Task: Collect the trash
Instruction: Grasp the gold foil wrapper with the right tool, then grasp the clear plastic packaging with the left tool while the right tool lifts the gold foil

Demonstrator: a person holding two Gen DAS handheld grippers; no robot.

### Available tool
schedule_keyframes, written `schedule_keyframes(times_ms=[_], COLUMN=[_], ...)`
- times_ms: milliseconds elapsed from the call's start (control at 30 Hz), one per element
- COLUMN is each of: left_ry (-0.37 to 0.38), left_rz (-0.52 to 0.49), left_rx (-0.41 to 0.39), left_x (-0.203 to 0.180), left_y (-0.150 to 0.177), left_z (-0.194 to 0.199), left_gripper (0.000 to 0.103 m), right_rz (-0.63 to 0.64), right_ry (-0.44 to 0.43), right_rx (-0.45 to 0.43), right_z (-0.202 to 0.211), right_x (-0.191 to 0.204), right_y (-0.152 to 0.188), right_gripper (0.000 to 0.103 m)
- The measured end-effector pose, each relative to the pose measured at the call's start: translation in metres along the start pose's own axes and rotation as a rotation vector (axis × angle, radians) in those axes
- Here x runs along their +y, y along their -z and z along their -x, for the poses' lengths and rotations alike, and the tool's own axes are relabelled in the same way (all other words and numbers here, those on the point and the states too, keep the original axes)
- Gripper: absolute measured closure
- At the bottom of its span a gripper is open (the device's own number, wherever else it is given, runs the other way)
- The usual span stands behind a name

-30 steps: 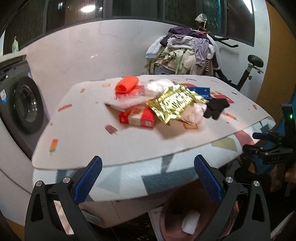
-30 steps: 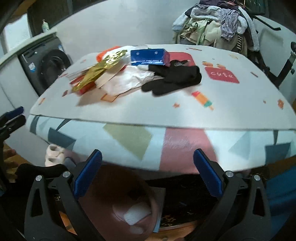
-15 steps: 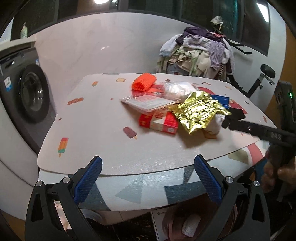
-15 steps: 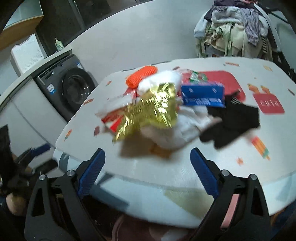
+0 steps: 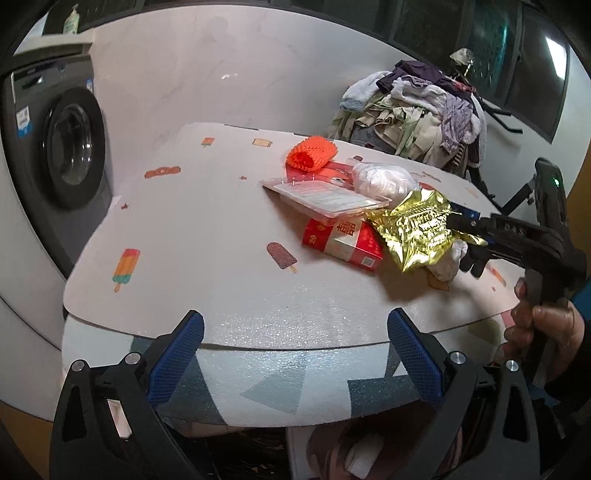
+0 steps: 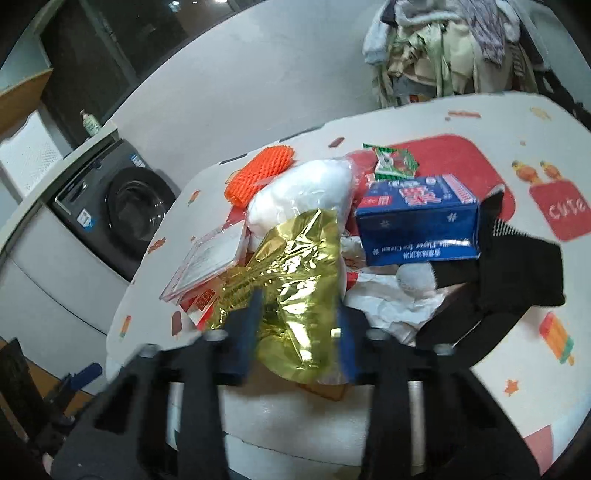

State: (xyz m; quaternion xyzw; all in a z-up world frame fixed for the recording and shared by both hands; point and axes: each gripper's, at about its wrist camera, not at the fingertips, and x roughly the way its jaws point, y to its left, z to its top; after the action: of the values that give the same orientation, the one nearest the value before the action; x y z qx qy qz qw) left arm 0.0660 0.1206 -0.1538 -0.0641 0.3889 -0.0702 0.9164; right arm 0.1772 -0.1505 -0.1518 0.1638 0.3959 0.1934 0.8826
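Standing at the far left of the left wrist view, a dark front-loading washing machine (image 5: 62,147) sits against a pale wall, with a pump bottle (image 5: 72,20) on the white top above it. Dark windows (image 5: 461,26) run along the top of that wall. Right of the machine lies the bench (image 5: 207,236), covered in a white mat printed with ice lollies and other small motifs; its front edge drops to a panel of grey, teal and pink shapes.

Near the middle of the bench the trash is heaped together: an orange foam net (image 5: 312,153) at the back, a clear plastic tray (image 5: 325,197) resting over a red box (image 5: 341,242), a white plastic bag (image 5: 384,181), and a crumpled gold foil wrapper (image 5: 421,230) in front. Seen from the right wrist, a blue carton (image 6: 417,219) and a black cloth (image 6: 517,266) lie to the right of the wrapper, with a small green packet (image 6: 393,160) behind the carton.

Beyond the bench on the right, a mound of clothes (image 5: 413,107) is piled high.

The left gripper (image 5: 293,354) hangs over the front edge with its blue fingers (image 5: 175,360) spread wide and nothing between them. The right gripper (image 6: 295,325), held by a hand (image 5: 539,325), has just been closing its fingers, which now pinch the near end of the gold foil wrapper.
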Motion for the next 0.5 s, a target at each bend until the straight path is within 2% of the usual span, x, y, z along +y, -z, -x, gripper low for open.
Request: schedule_keyframes(times_ms=[167, 267, 500], left_ry=[0.023, 0.050, 0.191], left_rz=[0.032, 0.042, 0.227], left_rx=[0.007, 0.014, 0.048], left_x=[0.003, 0.002, 0.019], left_y=[-0.004, -0.011, -0.044], left_z=[-0.003, -0.005, -0.026], left_gripper=[0.006, 0.014, 0.029], right_rz=[0.031, 0.034, 0.063], right_ry=[-0.040, -0.053, -0.020], right_rx=[-0.093, -0.152, -0.263], right_z=[0.032, 0.056, 0.103], right_x=[0.004, 0.004, 0.000], right_y=[-0.004, -0.007, -0.014], right_gripper=[0.080, 0.081, 0.081])
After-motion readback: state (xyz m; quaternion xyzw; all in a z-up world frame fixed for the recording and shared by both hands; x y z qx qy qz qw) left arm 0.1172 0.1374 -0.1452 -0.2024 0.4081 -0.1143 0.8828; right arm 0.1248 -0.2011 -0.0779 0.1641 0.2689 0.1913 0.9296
